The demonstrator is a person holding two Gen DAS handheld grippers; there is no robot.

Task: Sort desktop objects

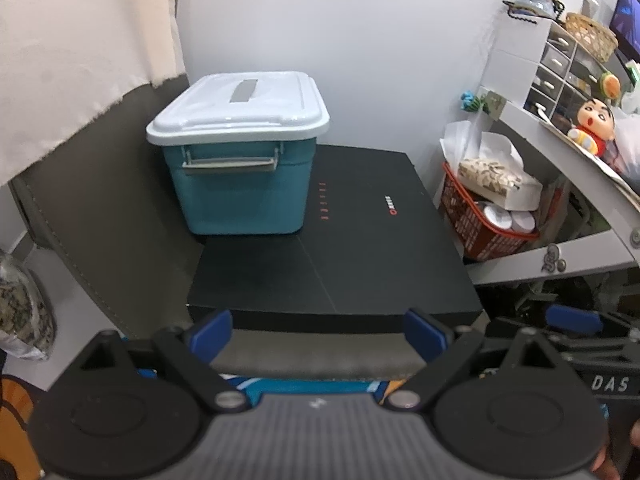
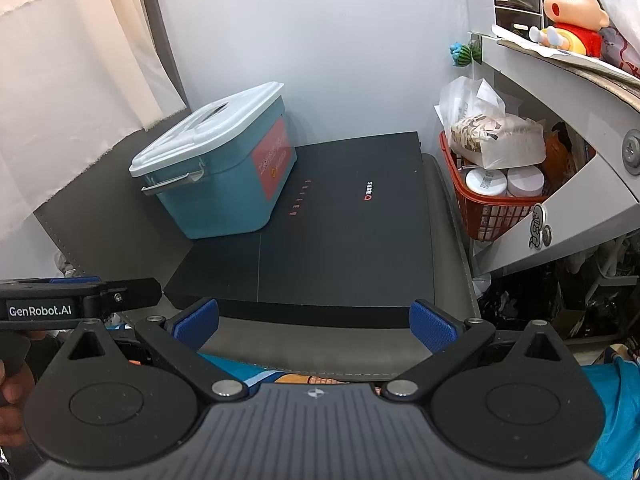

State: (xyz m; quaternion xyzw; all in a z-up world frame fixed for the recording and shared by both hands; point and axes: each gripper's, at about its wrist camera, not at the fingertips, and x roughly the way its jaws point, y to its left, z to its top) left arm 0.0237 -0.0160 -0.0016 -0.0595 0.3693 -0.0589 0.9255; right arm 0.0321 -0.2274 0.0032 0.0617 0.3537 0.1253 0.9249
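Note:
A teal storage box with a white lid [image 1: 240, 160] [image 2: 216, 168] stands on the back left of a flat black box [image 1: 340, 264] [image 2: 344, 240]. The lid is on and its grey handle faces me. My left gripper [image 1: 318, 334] hangs open just short of the black box's near edge, nothing between its blue pads [image 1: 210, 332]. My right gripper [image 2: 316, 324] is open too, at the same near edge, nothing between its blue pads [image 2: 434, 326]. The left gripper's side shows in the right wrist view as a black bar at the left [image 2: 76, 300].
A red basket [image 1: 480, 236] [image 2: 488, 216] with a tissue pack and white jars sits right of the black box under a white shelf [image 1: 560, 268] [image 2: 560, 240]. A doll [image 2: 572, 16] and small drawers [image 1: 560, 68] are above. A curtain [image 1: 80, 48] hangs at the left.

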